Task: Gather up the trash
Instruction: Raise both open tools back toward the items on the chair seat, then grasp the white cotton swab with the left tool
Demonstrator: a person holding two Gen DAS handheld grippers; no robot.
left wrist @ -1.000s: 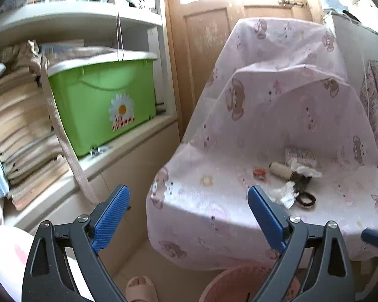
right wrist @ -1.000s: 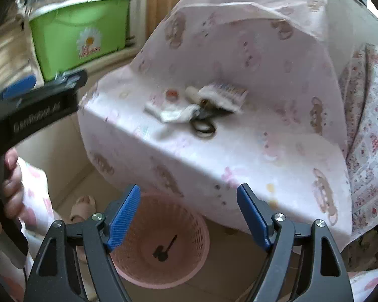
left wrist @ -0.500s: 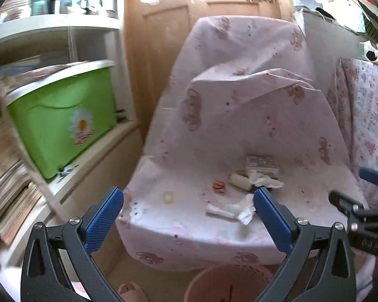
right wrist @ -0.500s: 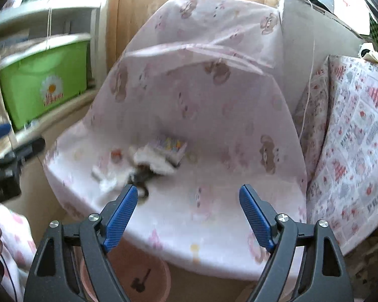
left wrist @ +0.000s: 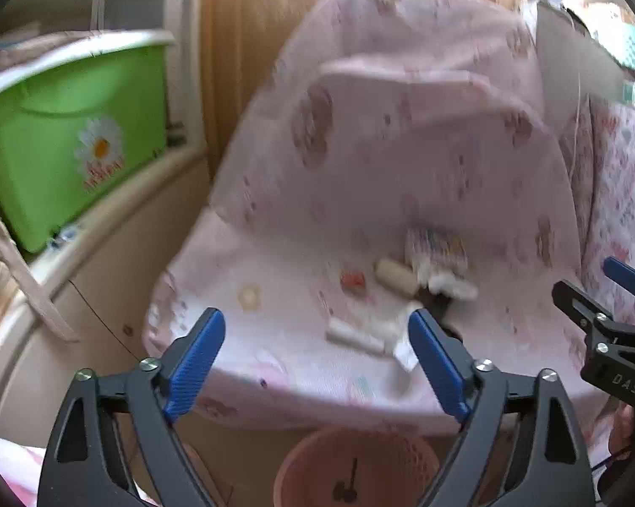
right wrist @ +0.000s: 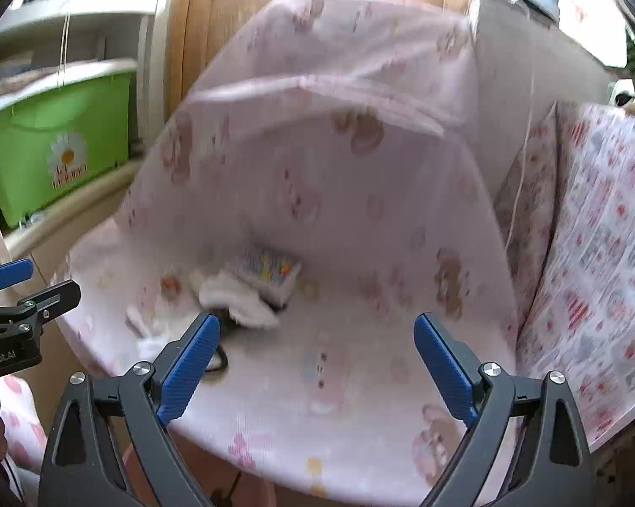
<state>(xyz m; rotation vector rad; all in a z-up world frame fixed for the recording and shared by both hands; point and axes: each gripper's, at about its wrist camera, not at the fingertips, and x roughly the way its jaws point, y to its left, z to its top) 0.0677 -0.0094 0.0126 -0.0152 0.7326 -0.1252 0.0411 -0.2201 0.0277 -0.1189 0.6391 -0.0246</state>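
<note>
A chair under a pink bear-print cover (left wrist: 402,160) (right wrist: 338,194) holds a small litter pile: a colourful printed packet (left wrist: 438,249) (right wrist: 269,270), crumpled white tissue (left wrist: 376,329) (right wrist: 237,300), a cream roll (left wrist: 395,276), a small red bit (left wrist: 353,282) and a dark looped object (right wrist: 220,359), partly hidden. Below the seat's front edge stands a pink mesh basket (left wrist: 355,464). My left gripper (left wrist: 317,363) hovers before the seat, jaws closing, nothing between them. My right gripper (right wrist: 317,369) hangs over the seat, jaws opening, empty.
A green bin with a daisy sticker (left wrist: 72,139) (right wrist: 55,143) sits on a white shelf at the left. A wooden door (left wrist: 283,12) stands behind the chair. Patterned fabric (right wrist: 605,262) drapes at the right. Each gripper shows at the other view's edge.
Both views have swung right and nearer to the chair seat; the litter pile looms larger. The right view rose from the basket to the seat. The left jaws have narrowed, the right ones widened.
</note>
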